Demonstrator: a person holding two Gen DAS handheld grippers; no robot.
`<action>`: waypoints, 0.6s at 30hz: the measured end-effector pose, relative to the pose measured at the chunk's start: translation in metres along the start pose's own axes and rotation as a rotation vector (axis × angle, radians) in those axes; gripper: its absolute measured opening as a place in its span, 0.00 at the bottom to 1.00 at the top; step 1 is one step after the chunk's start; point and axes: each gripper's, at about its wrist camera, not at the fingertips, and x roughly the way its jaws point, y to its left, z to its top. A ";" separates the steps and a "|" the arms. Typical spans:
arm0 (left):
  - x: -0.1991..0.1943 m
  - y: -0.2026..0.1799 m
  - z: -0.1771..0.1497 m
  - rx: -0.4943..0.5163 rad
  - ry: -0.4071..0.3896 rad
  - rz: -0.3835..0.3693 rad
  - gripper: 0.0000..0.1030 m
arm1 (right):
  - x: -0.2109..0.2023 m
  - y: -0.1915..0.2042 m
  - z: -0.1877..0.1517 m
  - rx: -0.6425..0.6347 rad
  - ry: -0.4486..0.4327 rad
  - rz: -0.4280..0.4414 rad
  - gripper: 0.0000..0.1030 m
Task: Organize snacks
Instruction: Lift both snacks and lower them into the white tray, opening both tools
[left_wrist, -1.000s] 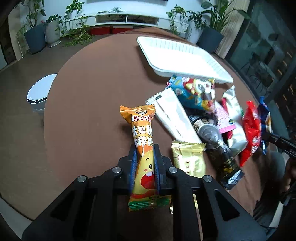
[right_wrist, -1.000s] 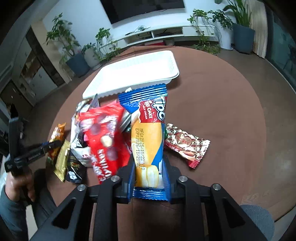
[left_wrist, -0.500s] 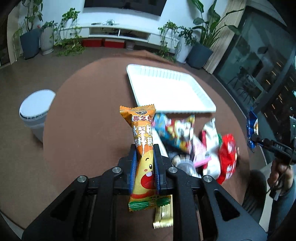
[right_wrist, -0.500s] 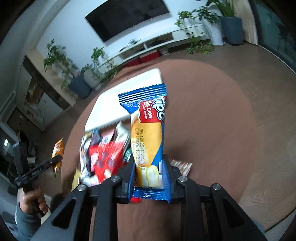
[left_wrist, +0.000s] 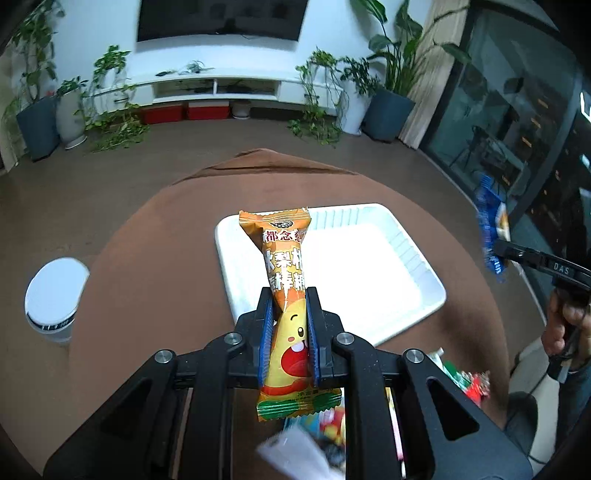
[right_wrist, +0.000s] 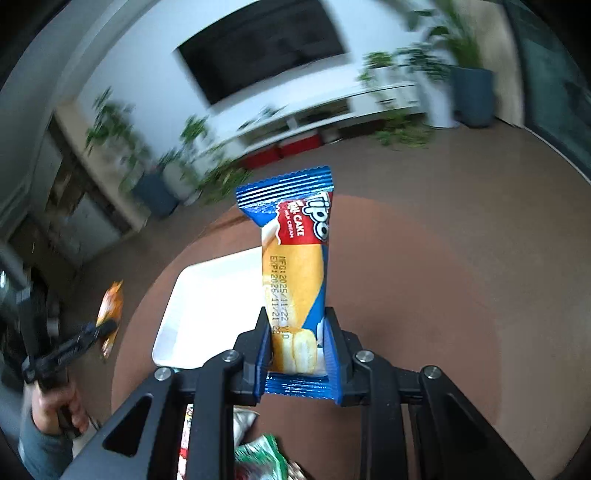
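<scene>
Left claw (left_wrist: 289, 325) clenched on orange stick (left_wrist: 284, 295), right claw (right_wrist: 298, 339) clenched on blue cake (right_wrist: 295, 269). Ahead and below both: white tray (left_wrist: 410, 254), empty. Nothing placed yet. More snacks (left_wrist: 465, 380) behind, near, waiting on table (left_wrist: 155, 258).

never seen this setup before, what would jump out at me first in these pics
An orange snack packet stands upright, pinched in the left tool, with an empty white tray on the brown table just beyond it. In the right wrist view, a blue and yellow cake packet is pinched in the right tool.
</scene>
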 end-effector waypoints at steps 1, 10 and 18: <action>0.009 -0.005 0.004 0.011 0.008 0.010 0.14 | 0.013 0.007 0.003 -0.023 0.024 0.010 0.27; 0.095 -0.034 0.006 0.043 0.131 0.067 0.14 | 0.118 0.018 0.002 -0.082 0.198 -0.037 0.27; 0.134 -0.044 -0.005 0.065 0.185 0.091 0.14 | 0.134 0.003 -0.016 -0.082 0.234 -0.086 0.27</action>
